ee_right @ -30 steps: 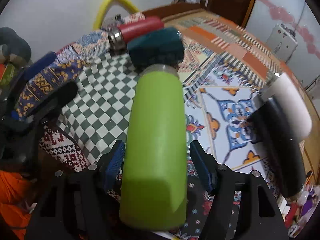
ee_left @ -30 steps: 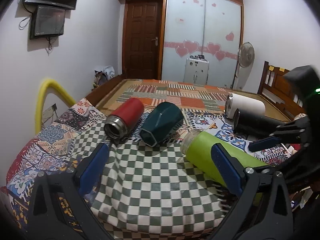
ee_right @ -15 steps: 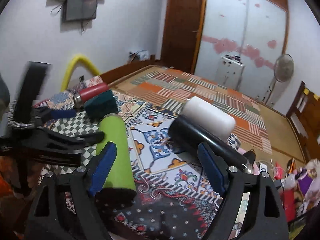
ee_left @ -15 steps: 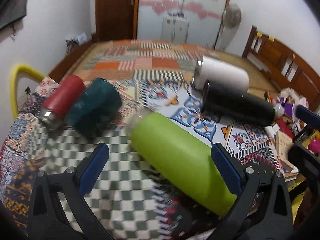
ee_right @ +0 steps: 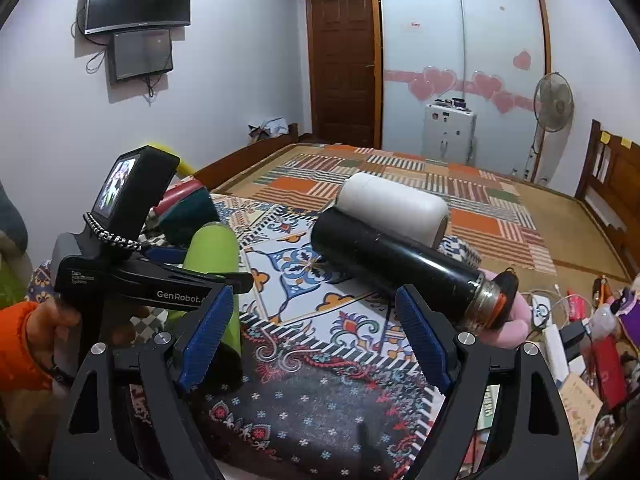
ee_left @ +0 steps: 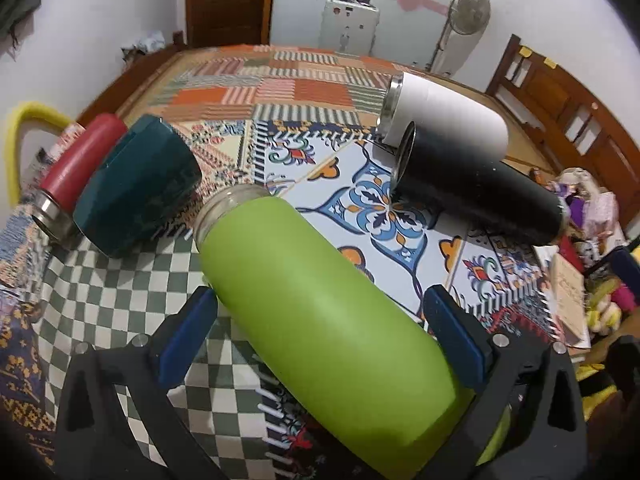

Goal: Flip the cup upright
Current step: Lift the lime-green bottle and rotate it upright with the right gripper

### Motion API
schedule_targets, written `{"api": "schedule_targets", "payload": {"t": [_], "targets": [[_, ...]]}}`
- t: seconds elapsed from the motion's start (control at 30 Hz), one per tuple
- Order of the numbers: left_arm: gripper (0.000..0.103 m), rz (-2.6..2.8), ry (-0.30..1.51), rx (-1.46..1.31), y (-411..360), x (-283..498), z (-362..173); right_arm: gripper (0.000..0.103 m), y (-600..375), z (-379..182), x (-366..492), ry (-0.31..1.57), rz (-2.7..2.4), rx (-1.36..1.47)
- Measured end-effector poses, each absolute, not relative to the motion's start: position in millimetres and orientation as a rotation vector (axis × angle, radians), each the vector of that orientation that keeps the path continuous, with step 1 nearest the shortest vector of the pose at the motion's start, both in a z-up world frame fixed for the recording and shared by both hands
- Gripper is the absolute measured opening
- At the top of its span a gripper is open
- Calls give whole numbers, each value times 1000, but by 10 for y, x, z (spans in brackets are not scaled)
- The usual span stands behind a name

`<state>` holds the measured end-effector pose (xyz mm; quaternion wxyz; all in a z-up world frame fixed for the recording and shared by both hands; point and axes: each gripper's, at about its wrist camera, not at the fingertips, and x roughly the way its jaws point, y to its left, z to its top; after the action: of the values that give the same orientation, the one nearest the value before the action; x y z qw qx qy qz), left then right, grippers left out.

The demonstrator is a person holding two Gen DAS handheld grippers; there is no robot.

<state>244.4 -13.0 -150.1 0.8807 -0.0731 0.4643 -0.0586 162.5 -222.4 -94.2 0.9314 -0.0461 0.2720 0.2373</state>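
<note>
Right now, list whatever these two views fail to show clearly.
- Left wrist: base of the lime-green metal bottle, hidden behind the left gripper.
- Left wrist: red steel flask, partly hidden by the dark teal faceted cup.
- Right wrist: green bottle's mouth, hidden by the left gripper.

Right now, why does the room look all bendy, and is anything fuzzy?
Left wrist view: the fisheye lens bows the wooden bed frame, and the lime-green metal bottle between the open left gripper looms large but sharp. Right wrist view: the wardrobe doors curve, corners go dark, and the glossy black flask shows faint glare; little blur.
</note>
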Motion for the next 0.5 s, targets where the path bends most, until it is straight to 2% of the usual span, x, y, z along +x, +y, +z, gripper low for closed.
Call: {"api": "schedule_targets", "payload": {"t": [0.07, 0.2, 0.3, 0.5], "targets": [[103, -168, 986, -191, -20, 2425, -1504, 81, -2218, -941, 1595, 545, 492, -94], [92, -210, 998, -163, 77, 2334, -1457, 81, -2194, -955, 1545, 519, 510, -81], [85, -209, 984, -37, -26, 2267, -1403, 82, -2167, -974, 1540, 516, 533, -59], [84, -205, 1018, 151, -219, 2398, -1412, 82, -2157, -978, 1565, 514, 564, 10]]}}
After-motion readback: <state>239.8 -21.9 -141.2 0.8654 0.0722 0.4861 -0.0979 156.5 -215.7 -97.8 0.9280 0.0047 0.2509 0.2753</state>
